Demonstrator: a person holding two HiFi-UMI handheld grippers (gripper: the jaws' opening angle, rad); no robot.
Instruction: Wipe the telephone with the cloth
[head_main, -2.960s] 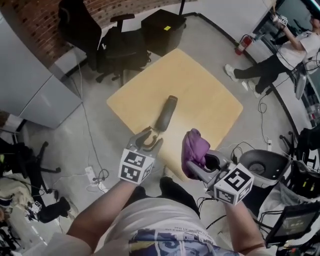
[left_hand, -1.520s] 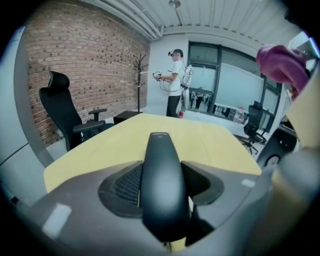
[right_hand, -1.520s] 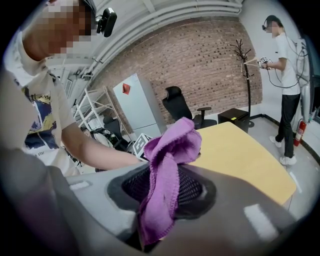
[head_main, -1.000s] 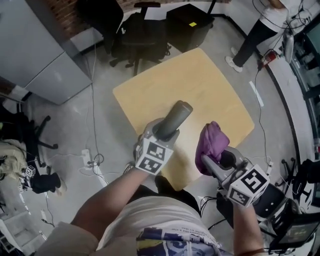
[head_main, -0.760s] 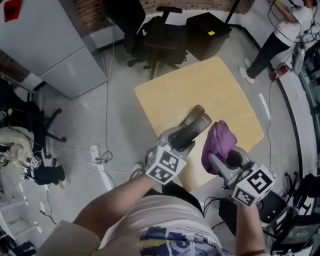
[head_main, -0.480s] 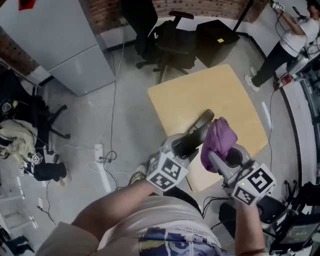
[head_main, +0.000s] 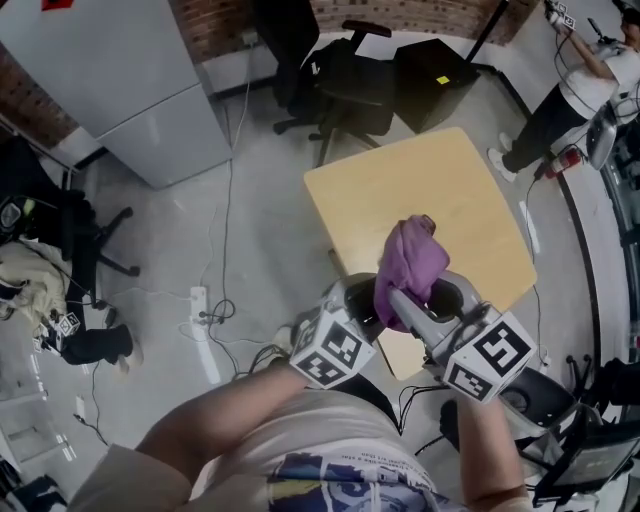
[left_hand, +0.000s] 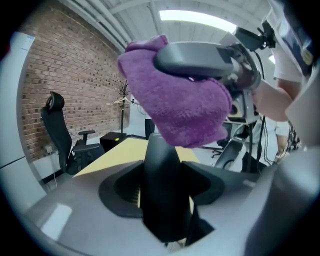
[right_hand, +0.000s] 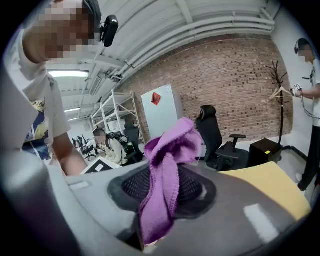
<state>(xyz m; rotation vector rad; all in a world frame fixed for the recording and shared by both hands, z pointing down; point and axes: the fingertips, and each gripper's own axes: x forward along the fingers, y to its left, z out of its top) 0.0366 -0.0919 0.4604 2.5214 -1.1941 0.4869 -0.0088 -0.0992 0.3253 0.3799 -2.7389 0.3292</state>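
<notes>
Left gripper: fingers parted fairly wide, clamped on the near end of the dark grey telephone handset. The handset is up in the air over the near edge of the pale wooden desk, not lying on it. Its long axis runs straight out from the left fingers.

Right gripper: fingers pinched on the tail of the purple fleecy cloth, with the bunched part standing up past the tips.

Key relation: the cloth sits on top of the handset's far end, touching or as good as touching in the left gripper view. The right fingers come in from the right, across the handset's axis. The right gripper does the wiping and the left one just holds.

Judgement: wiping is starting or under way. The next stroke should run along the long axis, back toward the left fingers. Risk: the handset twists in the grip under the cloth's push.
</notes>
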